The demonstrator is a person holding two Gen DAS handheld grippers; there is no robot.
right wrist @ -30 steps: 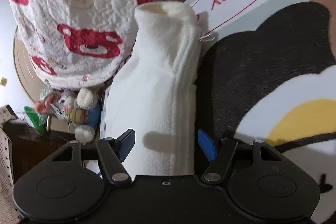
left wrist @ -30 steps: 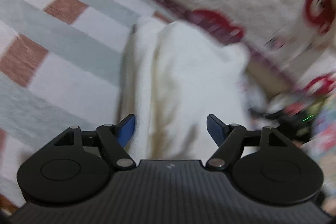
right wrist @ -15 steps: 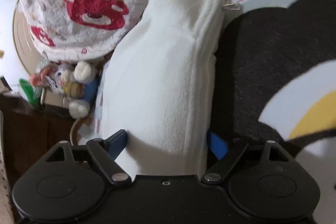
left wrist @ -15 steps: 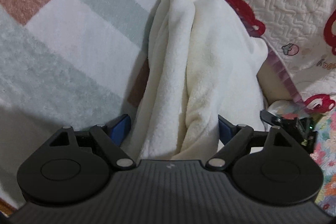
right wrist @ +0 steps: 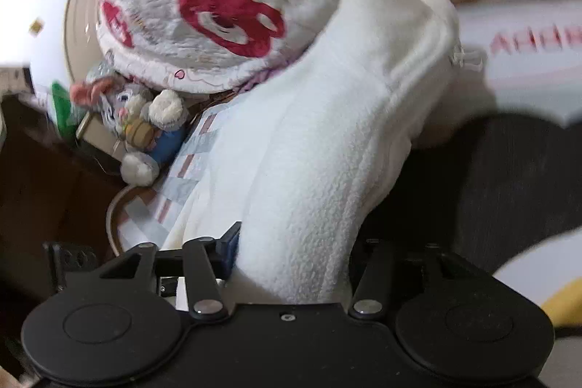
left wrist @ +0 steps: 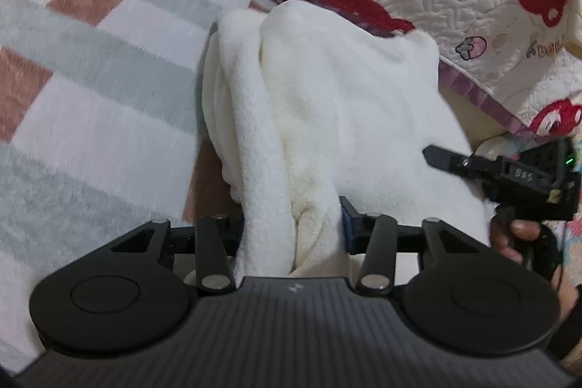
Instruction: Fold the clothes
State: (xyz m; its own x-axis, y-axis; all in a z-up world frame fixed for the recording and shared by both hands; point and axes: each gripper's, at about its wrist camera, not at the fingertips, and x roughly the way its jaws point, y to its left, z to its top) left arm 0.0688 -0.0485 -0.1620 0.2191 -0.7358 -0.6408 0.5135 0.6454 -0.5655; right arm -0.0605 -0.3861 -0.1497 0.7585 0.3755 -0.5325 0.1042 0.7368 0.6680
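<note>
Over the bed (left wrist: pixel 91 68), both grippers, left (left wrist: pixel 291 220) and right (right wrist: pixel 294 242), clamp bunched white fleece (left wrist: pixel 345 104): soft, light, floppy; best held at edges.

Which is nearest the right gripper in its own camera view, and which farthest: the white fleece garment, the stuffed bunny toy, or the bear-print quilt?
1. White fleece garment: clamped between the right gripper fingers.
2. Stuffed bunny toy: left, midway up.
3. Bear-print quilt: top, behind both.
</note>
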